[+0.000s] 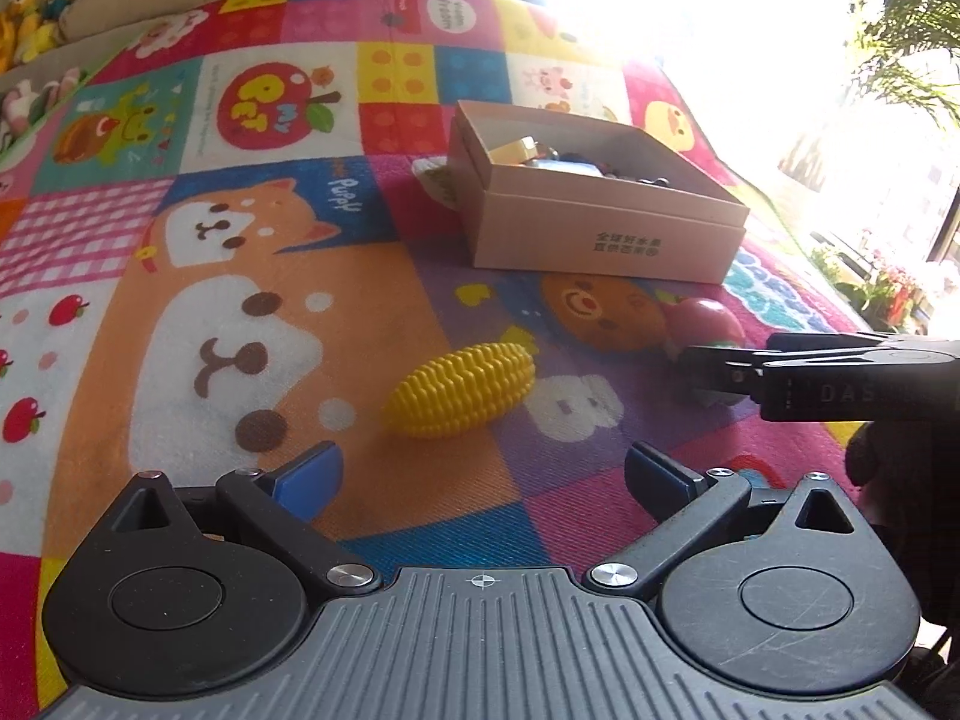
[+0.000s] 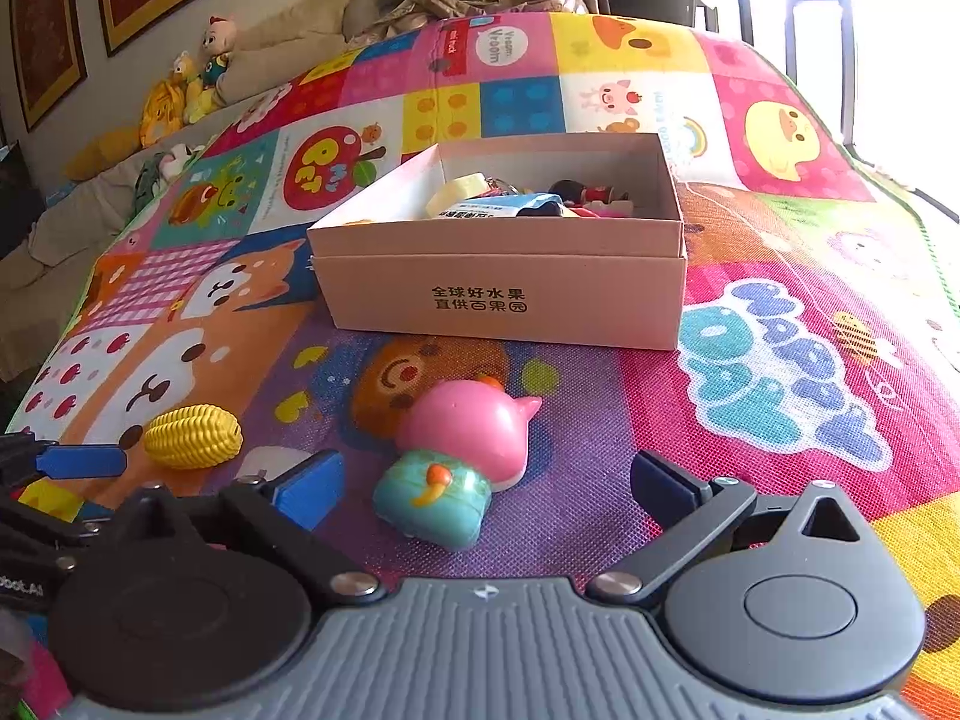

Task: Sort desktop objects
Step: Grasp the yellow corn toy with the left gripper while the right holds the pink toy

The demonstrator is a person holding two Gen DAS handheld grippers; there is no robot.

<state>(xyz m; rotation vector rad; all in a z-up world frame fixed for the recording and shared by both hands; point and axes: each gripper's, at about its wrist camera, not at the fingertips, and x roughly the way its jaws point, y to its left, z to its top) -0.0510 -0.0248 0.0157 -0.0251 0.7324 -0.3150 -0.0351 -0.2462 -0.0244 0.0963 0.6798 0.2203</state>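
box (image 2: 504,300) "全球好水果", mat (image 2: 780,372) "HAPPY DAY", "Puppy"

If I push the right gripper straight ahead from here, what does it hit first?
Most likely the pink pig toy, lying on the mat just ahead between the open jaws of the right gripper. The cardboard box stands behind it. Depth is uncertain.

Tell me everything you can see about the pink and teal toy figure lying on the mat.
The toy figure looks like glossy plastic or vinyl: a round pink head with small pointed ears and a teal body bearing an orange mark. It lies on its side on the colourful mat, in front of the cardboard box and apart from it. The right gripper is open with the toy's body between its fingers; whether they touch it is unclear.
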